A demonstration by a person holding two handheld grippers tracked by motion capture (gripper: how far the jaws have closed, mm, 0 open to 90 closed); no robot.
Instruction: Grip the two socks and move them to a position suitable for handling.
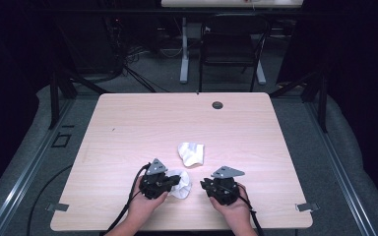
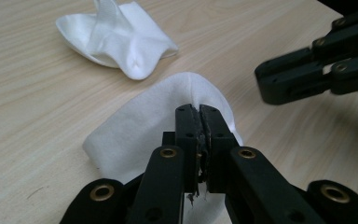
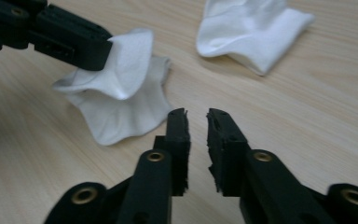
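Two small white cloths lie on the wooden table (image 1: 128, 123). The near cloth (image 1: 183, 186) (image 2: 154, 116) (image 3: 121, 88) is pinched at its raised fold by my left gripper (image 1: 176, 183) (image 2: 199, 112), which is shut on it; the right gripper view shows that gripper (image 3: 100, 49) lifting the fold. The other cloth (image 1: 191, 153) (image 2: 116, 37) (image 3: 256, 28) sits crumpled just beyond, untouched. My right gripper (image 1: 203, 185) (image 3: 196, 114) hovers low beside the near cloth, jaws a little apart with nothing between them; its tip (image 2: 270, 86) points toward the cloth.
A round cable hole (image 1: 217, 104) sits near the table's far edge. A black chair (image 1: 231, 44) and a desk leg (image 1: 184, 54) stand beyond the table. Metal clips (image 1: 307, 207) mark the front corners. Both hands rest close to the front edge.
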